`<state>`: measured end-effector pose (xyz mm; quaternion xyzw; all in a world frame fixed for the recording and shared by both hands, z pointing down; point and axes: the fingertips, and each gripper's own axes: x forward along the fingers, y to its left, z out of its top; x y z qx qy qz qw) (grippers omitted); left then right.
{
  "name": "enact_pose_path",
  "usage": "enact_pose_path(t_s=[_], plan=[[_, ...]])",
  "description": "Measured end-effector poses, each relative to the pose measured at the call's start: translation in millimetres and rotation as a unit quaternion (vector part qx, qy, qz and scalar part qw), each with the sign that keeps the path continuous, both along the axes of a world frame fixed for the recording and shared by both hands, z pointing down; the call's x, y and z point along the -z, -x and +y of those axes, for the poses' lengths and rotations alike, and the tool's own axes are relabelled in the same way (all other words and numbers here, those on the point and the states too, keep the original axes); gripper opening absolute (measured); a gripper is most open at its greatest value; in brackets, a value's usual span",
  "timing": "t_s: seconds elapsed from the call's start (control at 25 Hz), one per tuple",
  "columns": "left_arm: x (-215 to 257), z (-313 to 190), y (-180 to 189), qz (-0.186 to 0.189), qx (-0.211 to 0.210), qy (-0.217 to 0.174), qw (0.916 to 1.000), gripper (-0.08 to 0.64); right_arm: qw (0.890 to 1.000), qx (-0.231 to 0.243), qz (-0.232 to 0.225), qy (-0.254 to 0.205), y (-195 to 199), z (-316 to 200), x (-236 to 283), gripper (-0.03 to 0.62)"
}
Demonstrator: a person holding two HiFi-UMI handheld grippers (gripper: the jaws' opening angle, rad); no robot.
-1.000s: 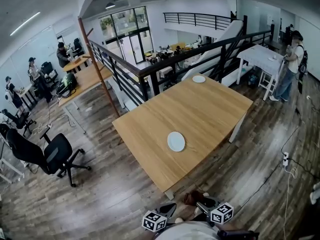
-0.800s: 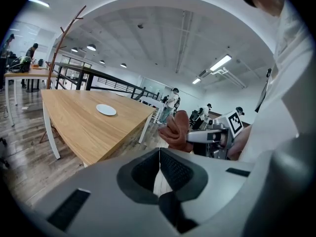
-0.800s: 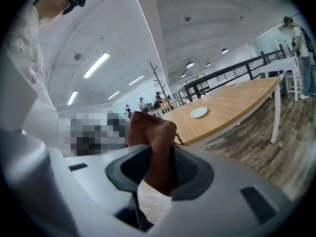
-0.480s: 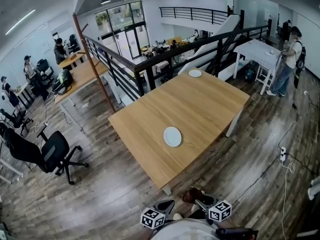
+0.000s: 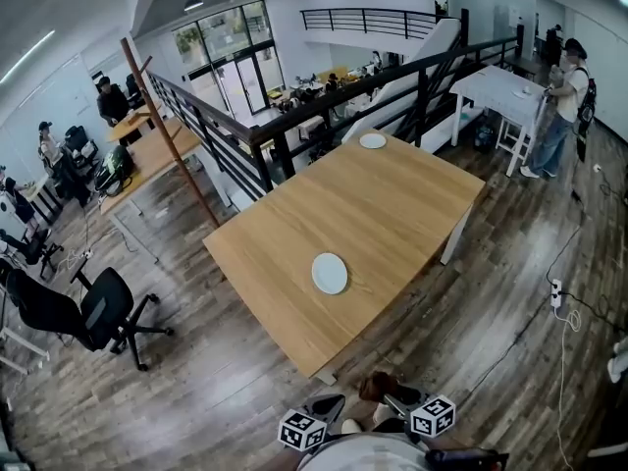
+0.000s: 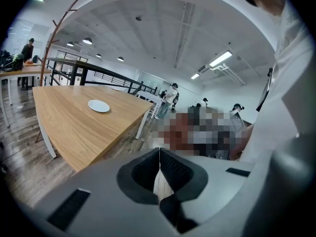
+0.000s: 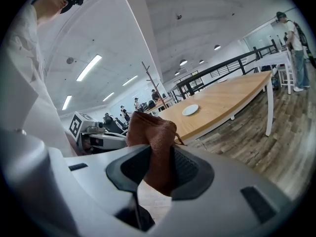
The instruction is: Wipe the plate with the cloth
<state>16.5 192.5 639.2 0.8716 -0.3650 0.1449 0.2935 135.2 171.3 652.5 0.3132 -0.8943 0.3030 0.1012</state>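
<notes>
Right claw [image 7: 159, 158] clamped on soft, limp cloth [image 7: 150, 131]; left claw [image 6: 159, 154] together, empty. Both well short of plate [image 5: 330, 273], probably rigid and slippery.

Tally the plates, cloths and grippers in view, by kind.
Plates: 2, the near plate and the far plate, both on the wooden table
Cloths: 1, the brown cloth, clamped in the right gripper
Grippers: 2, the right one and the left gripper, which is shut and empty
Total: 5
</notes>
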Motion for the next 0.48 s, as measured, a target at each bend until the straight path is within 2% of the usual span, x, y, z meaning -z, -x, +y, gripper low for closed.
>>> enact_pose_path(t_s=[0.24, 0.48], plan=[[0, -27, -21, 0.004, -0.004, 0.001, 1.0000, 0.012, 1.000, 0.008, 0.004, 0.004, -13, -31, -4, 0.126], [5, -71, -30, 0.002, 0.012, 0.002, 0.9999, 0.014, 1.000, 0.022, 0.002, 0.002, -20, -79, 0, 0.126]])
